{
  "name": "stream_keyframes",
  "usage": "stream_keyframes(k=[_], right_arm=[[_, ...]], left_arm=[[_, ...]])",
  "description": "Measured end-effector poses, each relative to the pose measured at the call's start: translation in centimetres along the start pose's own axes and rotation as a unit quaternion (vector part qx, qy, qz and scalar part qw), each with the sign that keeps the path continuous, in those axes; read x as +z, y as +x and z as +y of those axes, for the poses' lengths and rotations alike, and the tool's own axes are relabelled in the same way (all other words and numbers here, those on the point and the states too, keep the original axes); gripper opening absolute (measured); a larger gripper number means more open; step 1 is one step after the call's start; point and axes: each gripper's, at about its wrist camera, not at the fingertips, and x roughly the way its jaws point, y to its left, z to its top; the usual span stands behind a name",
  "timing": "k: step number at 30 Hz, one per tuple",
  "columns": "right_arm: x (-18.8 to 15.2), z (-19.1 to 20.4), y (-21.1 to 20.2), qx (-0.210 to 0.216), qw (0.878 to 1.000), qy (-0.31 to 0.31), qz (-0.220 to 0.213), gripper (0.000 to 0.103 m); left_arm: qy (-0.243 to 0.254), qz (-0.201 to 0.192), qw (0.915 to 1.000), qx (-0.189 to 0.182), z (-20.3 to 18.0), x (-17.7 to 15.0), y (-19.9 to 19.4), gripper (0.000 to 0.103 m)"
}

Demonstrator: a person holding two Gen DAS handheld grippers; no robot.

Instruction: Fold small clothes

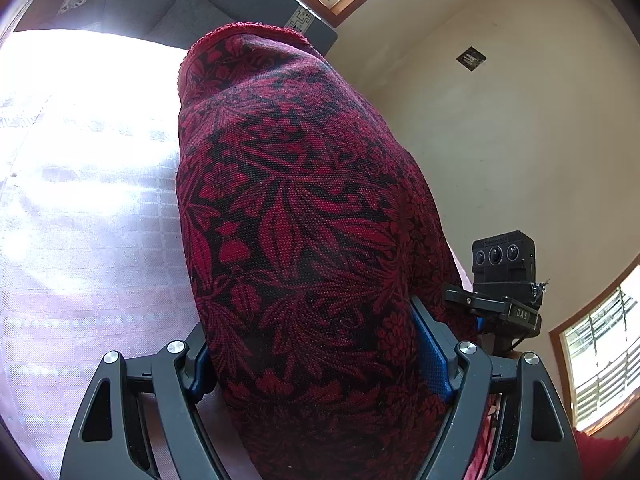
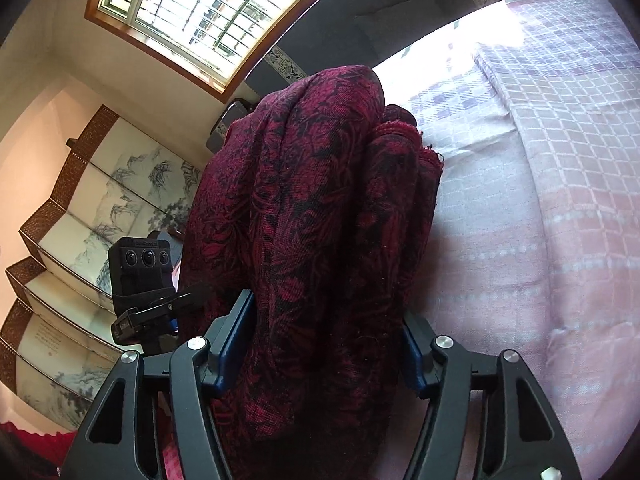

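Both grippers, left [image 1: 316,364] and right [image 2: 328,354], clamped on red-and-black floral cloth [image 1: 304,200] bunched between their fingers

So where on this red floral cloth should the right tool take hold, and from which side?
Grip the bunched folds of the red floral cloth where they already run between the right tool fingers, coming straight on from the near side. There the layers stack into one thick ridge, so a single closure likely catches them all. The frayed edge looks thin and loose.

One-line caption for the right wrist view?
Right gripper jaws around bunched red floral cloth above checked bedspread.
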Motion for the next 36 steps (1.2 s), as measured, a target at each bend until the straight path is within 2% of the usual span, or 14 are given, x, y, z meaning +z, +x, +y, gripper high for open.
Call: stream_keyframes(k=[1, 6, 10, 18, 26, 36], right_arm=[[-0.1, -0.3, -0.1, 0.005, 1.0, 0.008, -0.001, 0.048], [-0.6, 0.0, -0.7, 0.007, 1.0, 0.025, -0.014, 0.038], [-1.0, 0.8, -1.3, 0.012, 0.999, 0.044, -0.029, 0.035], [-3.0, 1.9, -1.9, 0.027, 0.996, 0.079, -0.044, 0.033], [-5.3, 5.4, -1.6, 0.049, 0.995, 0.078, -0.043, 0.032], [-8.3, 9.3, -0.2, 0.079, 0.994, 0.076, -0.027, 0.032]], left_arm=[[0.0, 0.0, 1.0, 0.003, -0.1, 0.0, 0.0, 0.08], [0.031, -0.013, 0.9983, 0.048, -2.2, -0.3, -0.4, 0.071], [0.017, -0.025, 0.9975, 0.063, -2.6, -0.8, -1.1, 0.067], [0.045, -0.036, 0.9904, 0.126, -5.5, -2.1, -3.6, 0.064], [0.072, -0.053, 0.9799, 0.178, -8.5, -4.1, -7.6, 0.064], [0.07, -0.065, 0.972, 0.215, -9.4, -6.9, -12.8, 0.064]])
